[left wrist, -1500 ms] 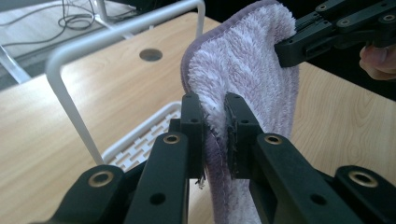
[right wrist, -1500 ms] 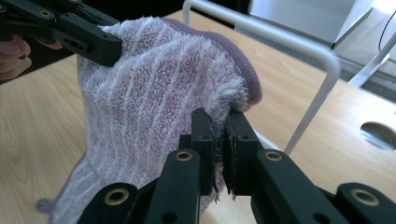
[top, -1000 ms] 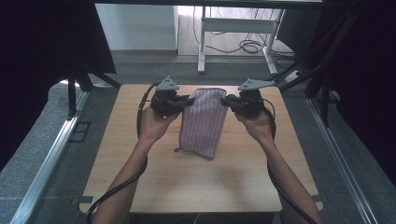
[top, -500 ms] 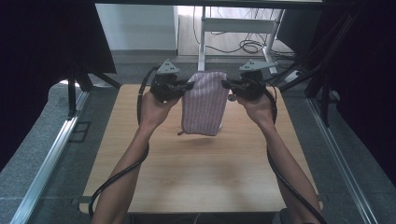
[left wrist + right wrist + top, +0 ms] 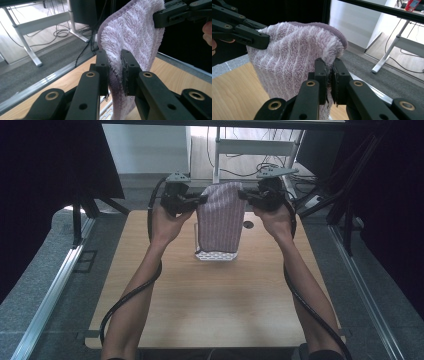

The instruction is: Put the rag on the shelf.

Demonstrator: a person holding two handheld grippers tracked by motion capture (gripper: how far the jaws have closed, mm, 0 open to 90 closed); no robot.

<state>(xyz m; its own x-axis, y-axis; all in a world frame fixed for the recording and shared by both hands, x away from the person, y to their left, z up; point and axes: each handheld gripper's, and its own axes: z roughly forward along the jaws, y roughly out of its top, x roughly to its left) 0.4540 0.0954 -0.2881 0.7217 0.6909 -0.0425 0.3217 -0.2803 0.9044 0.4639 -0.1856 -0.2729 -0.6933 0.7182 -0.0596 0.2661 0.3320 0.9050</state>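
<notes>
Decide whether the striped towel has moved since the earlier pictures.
Yes. The striped towel, which lay on the table, now hangs lifted above it, toward its far edge, uncovering a white rack.

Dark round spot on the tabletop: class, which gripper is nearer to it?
Right. The right gripper hangs close above the spot; the left gripper is across the towel from it.

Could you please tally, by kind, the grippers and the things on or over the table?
Grippers: 2, the left gripper and the right gripper
Striped purple towel: 1
White perforated rack beneath it: 1
Total: 4
</notes>
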